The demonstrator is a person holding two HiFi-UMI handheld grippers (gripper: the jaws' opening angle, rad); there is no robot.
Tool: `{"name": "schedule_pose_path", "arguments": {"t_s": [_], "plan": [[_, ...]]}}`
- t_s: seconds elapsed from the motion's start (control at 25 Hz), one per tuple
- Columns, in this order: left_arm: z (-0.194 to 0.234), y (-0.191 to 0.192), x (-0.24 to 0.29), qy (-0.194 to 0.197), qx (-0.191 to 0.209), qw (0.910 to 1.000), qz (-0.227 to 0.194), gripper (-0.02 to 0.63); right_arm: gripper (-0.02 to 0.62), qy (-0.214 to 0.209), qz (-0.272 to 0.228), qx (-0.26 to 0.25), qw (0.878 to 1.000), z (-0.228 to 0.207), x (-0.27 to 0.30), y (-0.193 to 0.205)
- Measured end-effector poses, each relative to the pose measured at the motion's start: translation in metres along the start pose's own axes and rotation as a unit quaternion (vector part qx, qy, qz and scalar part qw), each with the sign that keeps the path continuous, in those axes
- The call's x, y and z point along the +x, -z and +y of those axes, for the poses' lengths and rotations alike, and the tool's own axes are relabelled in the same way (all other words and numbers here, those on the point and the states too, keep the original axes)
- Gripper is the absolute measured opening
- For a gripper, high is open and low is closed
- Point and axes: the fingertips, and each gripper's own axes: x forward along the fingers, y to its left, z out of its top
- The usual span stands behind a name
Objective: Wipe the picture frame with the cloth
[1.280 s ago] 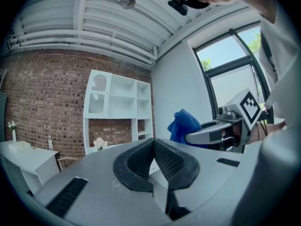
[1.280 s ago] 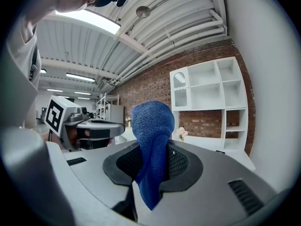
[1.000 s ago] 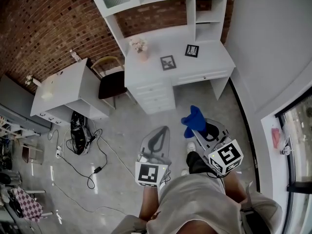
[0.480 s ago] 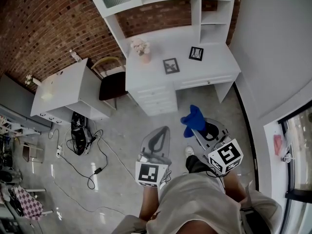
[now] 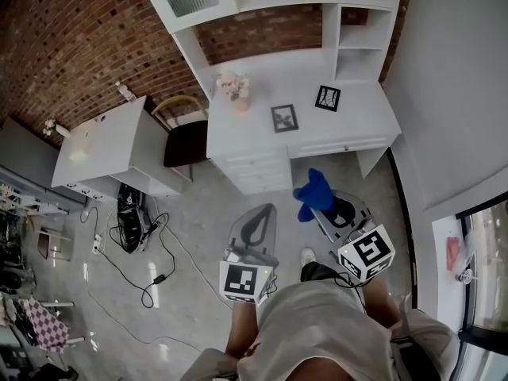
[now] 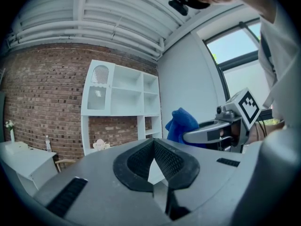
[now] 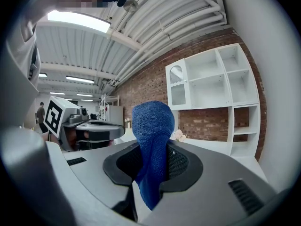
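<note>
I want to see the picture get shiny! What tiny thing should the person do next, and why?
Probably step closer to the white desk. The right gripper pinches the blue cloth, but the near picture frame and the far picture frame stand on the desk, beyond either gripper's reach. The left gripper is shut and empty.
</note>
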Motion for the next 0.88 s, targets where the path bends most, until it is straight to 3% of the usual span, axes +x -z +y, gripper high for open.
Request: {"name": "schedule_pose_path", "arguments": {"t_s": [0.88], "plan": [[0.020,-0.004,0.097,-0.030,0.001,0.9994,0.015,0.003,0.095,-0.034,0.002,0.009,0.999,-0.091,0.050,-0.004]]}}
